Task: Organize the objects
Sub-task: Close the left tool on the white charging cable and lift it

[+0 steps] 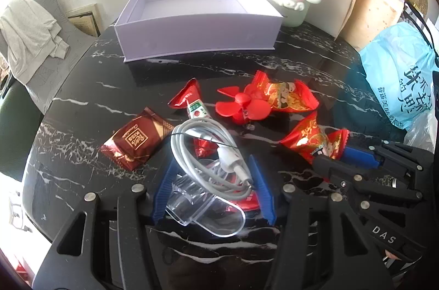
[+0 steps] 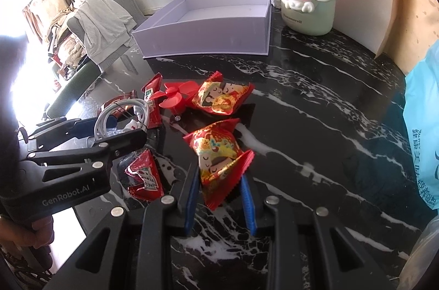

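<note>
On the black marble table (image 1: 301, 65), my left gripper (image 1: 214, 180) stands open, its blue fingers either side of a coiled white cable (image 1: 203, 150) that lies on a clear plastic case (image 1: 208, 210). The right wrist view shows the left gripper (image 2: 118, 131) with the cable (image 2: 120, 114) between its fingers. My right gripper (image 2: 219, 188) is shut on the tail of a red candy packet (image 2: 216, 152); the left wrist view shows both, the right gripper (image 1: 343, 155) and the packet (image 1: 312, 139). A lilac box (image 1: 197, 34) stands behind them with its lid up.
A second candy packet (image 1: 288, 95), a red fan (image 1: 244, 103), ketchup sachets (image 1: 192, 103) (image 2: 144, 174) and a brown chocolate packet (image 1: 134, 139) lie mid-table. A cartoon-dog bottle (image 2: 307, 7) stands right of the box. A blue plastic bag (image 2: 422, 139) fills the right edge. A hand (image 2: 24, 232) holds the left gripper.
</note>
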